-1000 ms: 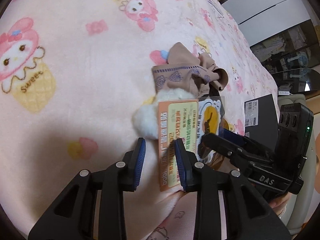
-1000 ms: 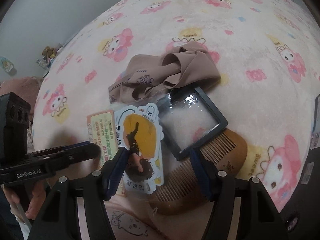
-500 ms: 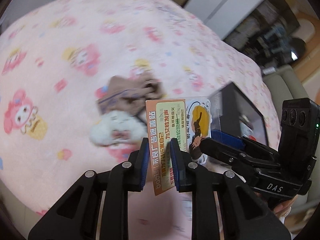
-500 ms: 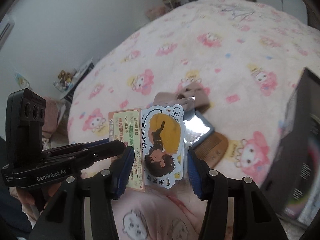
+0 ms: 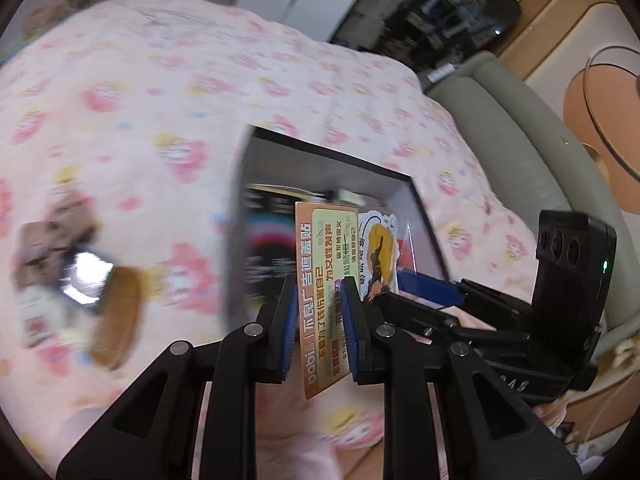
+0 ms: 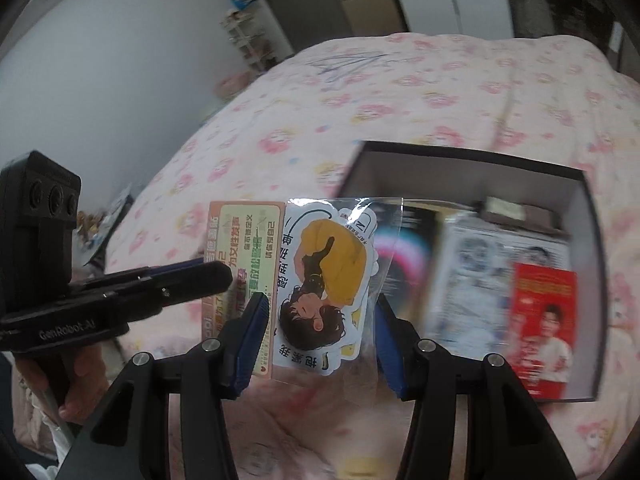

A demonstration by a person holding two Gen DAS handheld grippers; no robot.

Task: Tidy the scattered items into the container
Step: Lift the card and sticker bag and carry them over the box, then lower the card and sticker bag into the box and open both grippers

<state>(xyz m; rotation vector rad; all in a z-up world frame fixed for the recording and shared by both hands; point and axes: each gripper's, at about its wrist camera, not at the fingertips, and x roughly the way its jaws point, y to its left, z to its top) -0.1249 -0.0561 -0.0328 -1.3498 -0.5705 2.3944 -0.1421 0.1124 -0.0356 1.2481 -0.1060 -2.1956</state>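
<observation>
Stickers in both your grippers hang in the air over the pink cartoon-print blanket [image 6: 420,92]. Your left gripper [image 5: 320,320] has its blue pads pressed together on the lower part of the orange-and-green card [image 5: 326,276], which stands upright between the jaws and rises well above the fingertips. Your right gripper [image 6: 318,340] is clamped across the width of the clear-sleeved sticker sheet [image 6: 324,276] with the figure in yellow; each pad meets a side edge of the sleeve, so the jaws stand fairly wide though they grip it. Seen from the right wrist, the card sits just left of the left jaw, its edge overlapping the sheet, with the left gripper's fingers reaching in from that side. The dark open box [image 6: 588,208] lies ahead of and to the right of the right jaws, well apart from the sheet, and already holds printed packets, among them a red one [image 6: 544,320]. From the left wrist the box [image 5: 240,208] is directly beyond the jaws, behind the card. Far left of those jaws, blurred, a wooden comb [image 5: 118,320], a small shiny square [image 5: 86,276] and a brown cloth [image 5: 48,232] lie on the blanket.
</observation>
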